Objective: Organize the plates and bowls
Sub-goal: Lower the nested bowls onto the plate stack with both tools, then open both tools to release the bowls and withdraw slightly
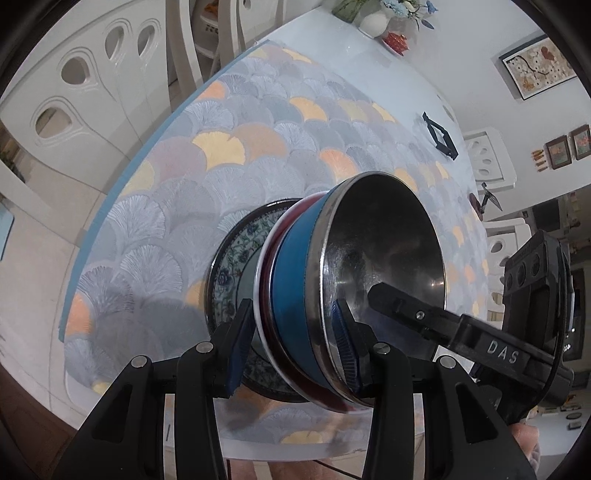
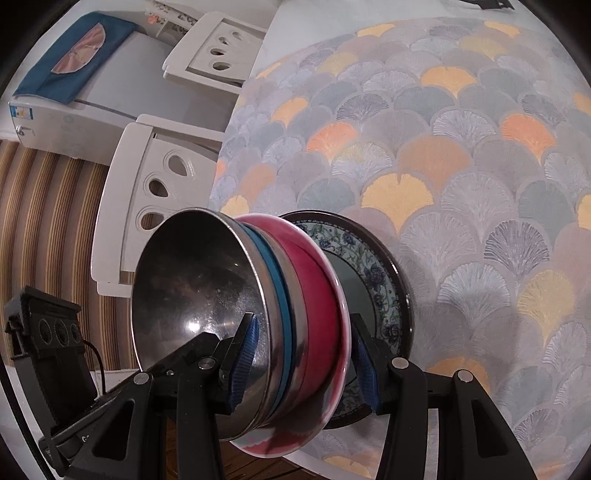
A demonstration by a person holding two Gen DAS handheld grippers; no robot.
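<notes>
A steel bowl [image 1: 384,236] with a blue outer wall [image 1: 295,266] nests in a red bowl [image 1: 271,258]. Both sit over a floral plate [image 1: 231,258] lying on the patterned tablecloth. My left gripper [image 1: 291,347] is shut on the two bowls' walls, one pad inside the steel bowl and one outside the red bowl. One finger of my right gripper [image 1: 399,302] reaches into the bowl from the right. In the right wrist view, my right gripper [image 2: 304,362] clamps the steel bowl [image 2: 192,280] and red bowl [image 2: 314,280] the same way, beside the plate [image 2: 376,280].
A white vase of flowers [image 1: 375,22], a small red object [image 1: 395,38] and a black clip-like item [image 1: 439,136] stand at the table's far side. White chairs [image 2: 155,177] line the table edge, and a white appliance with a blue cloth [image 2: 74,55] stands beyond.
</notes>
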